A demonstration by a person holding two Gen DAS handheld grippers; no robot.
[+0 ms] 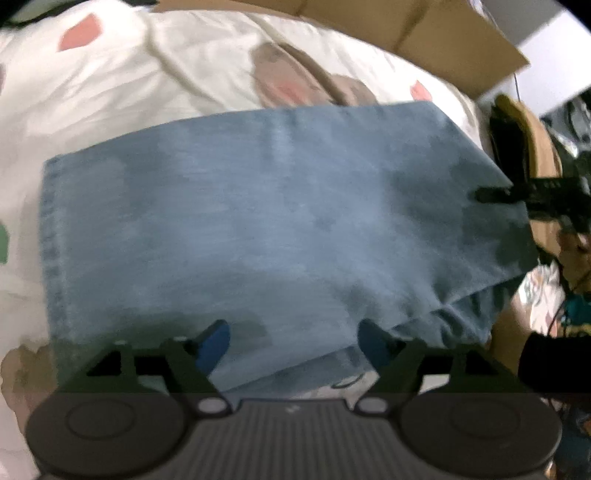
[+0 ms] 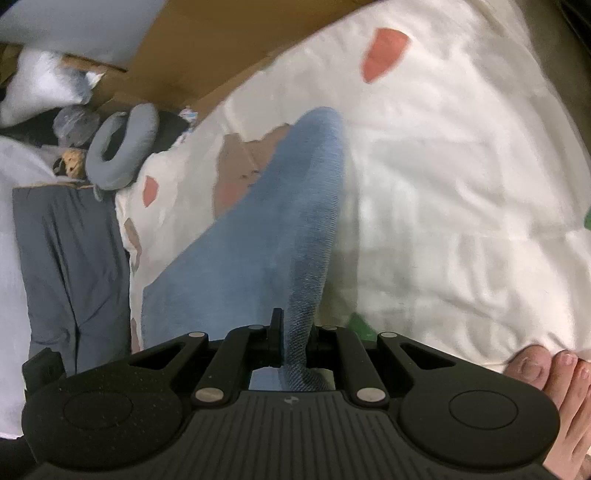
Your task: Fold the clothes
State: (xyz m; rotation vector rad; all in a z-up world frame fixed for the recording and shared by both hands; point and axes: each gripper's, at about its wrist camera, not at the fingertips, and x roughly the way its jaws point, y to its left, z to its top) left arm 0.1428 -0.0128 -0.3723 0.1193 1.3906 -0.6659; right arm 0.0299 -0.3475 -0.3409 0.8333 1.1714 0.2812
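While the blue denim garment (image 1: 280, 221) lies folded on the bed's white quilt (image 1: 110, 110), we have the left tool (image 1: 291, 341) standing over its near edge with the jaws spread wide and nothing pinched between the blue pads (image 1: 214, 343). We judge that this side has been let go so the cloth can settle flat on the quilt; whether the pads brush the fabric, the blur does not let us tell. At the garment's far right corner, in the left wrist view, the right tool (image 2: 293, 339) bites the denim. Its own camera shows the jaws closed tight on a ridge of the fabric, which rises off the quilt towards them. We hold it that way, we think, to keep one end under control for the next fold or to pull the layers square. Beyond the garment, a cardboard box (image 1: 424, 33) stands past the quilt. Left of the garment in the right wrist view lie a grey neck pillow (image 2: 122, 147) and grey cloth (image 2: 66, 258); a bare foot (image 2: 554, 376) rests at the quilt's edge.
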